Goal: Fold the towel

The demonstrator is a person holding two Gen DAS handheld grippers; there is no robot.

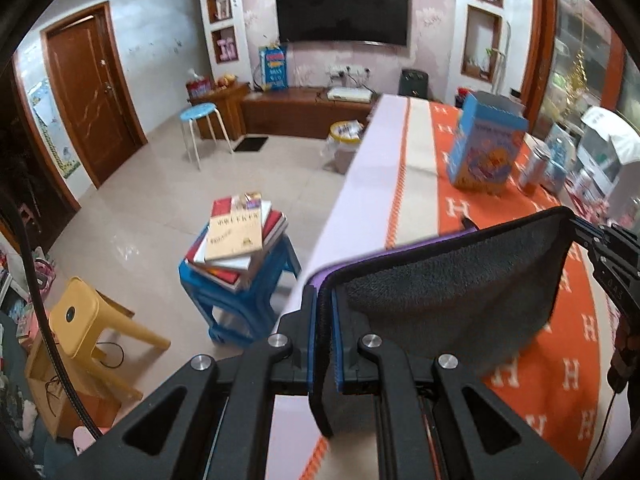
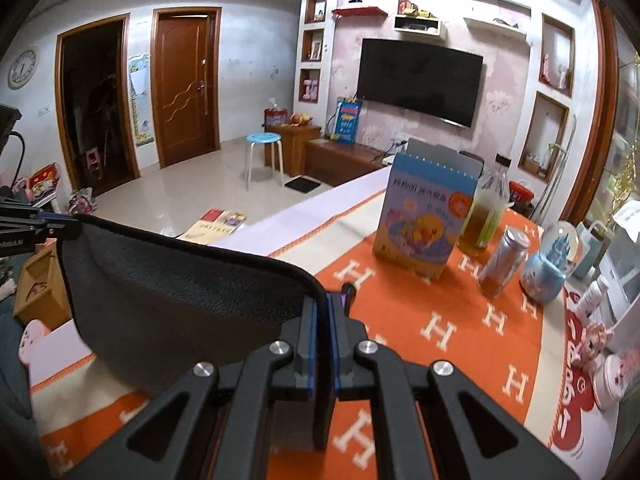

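Observation:
A dark grey towel (image 1: 452, 280) with a black hem and a purple underside hangs stretched between my two grippers above the orange table. My left gripper (image 1: 324, 300) is shut on the towel's left corner. The right gripper (image 1: 608, 248) shows at the right edge of the left wrist view, holding the other corner. In the right wrist view my right gripper (image 2: 323, 308) is shut on the towel (image 2: 180, 292), and the left gripper (image 2: 44, 224) shows at the far left, pinching the opposite corner. The towel sags between them.
The table (image 2: 440, 328) has an orange cloth with white H letters. On it stand a blue box (image 2: 424, 224), a bottle (image 2: 484, 212), a can (image 2: 502, 264) and a snow globe (image 2: 552, 264). A blue stool with books (image 1: 240, 248) and a yellow stool (image 1: 80, 320) stand on the floor.

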